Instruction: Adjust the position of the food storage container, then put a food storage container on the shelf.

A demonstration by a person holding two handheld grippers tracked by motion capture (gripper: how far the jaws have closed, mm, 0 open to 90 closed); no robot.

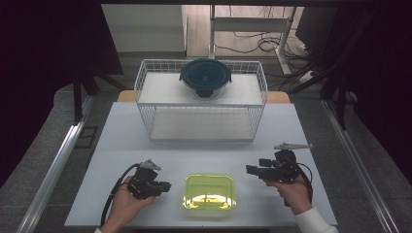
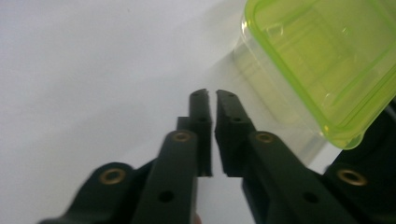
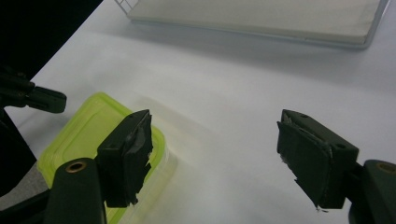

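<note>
Green-lidded container [image 1: 209, 191] located on the white surface [image 1: 121, 141], at the near edge, between both tongs. Lid seated; nothing discernible inside through the translucent green lid. Long axis oriented left to right across the surface in the high view, lid facing up.

Wire basket [image 1: 201, 99] positioned farther back at centre. Round container with dark lid [image 1: 205, 76] seated on the basket's upper shelf; lower shelf bare. Contents of the round container not discernible.

Left tongs [image 1: 166, 185] held just beside the green container's left side, pointed toward it; jaws nearly closed with a thin slit between, nothing gripped. Right tongs [image 1: 249, 169] held near the container's upper right, pointed left; jaws spread wide, nothing between.
</note>
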